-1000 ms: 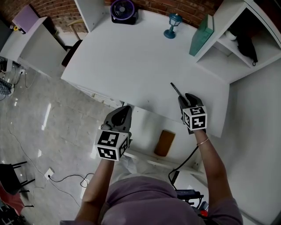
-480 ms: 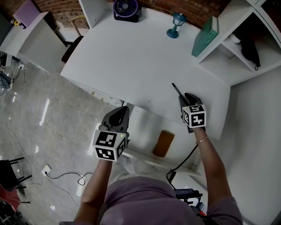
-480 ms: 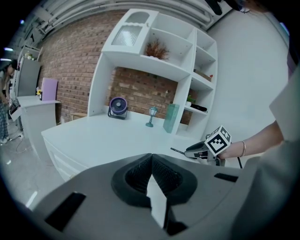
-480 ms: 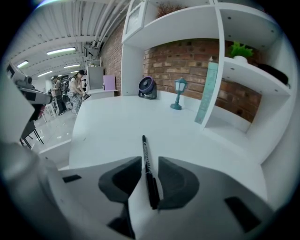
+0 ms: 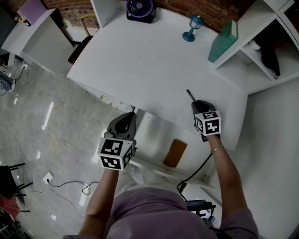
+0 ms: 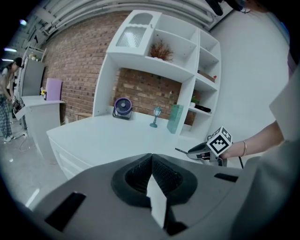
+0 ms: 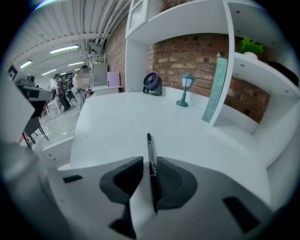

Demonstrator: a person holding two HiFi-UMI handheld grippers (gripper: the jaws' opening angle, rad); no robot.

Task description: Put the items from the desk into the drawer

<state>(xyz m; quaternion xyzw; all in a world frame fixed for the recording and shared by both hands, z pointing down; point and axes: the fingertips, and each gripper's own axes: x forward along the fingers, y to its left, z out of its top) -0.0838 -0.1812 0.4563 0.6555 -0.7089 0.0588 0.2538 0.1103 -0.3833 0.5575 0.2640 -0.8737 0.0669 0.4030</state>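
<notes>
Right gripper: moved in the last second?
No: the right gripper, claw shut on the thin black pen, keeps its place at the near edge of the white desk, right of the flat brown item in the drawer.

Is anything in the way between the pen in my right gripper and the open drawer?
Nothing visible is. The right gripper grips the black pen at the desk's front edge, and the open drawer lies right beside it. A brown object takes up part of the drawer; the left gripper sits at its left side.

One fan (image 5: 138, 9), one lamp (image 5: 191, 28), one green book (image 5: 223, 41), one pen (image 5: 190, 96), one drawer (image 5: 154, 134), a left hand-held gripper (image 5: 132, 112) and a right hand-held gripper (image 5: 194, 104) are counted.
</notes>
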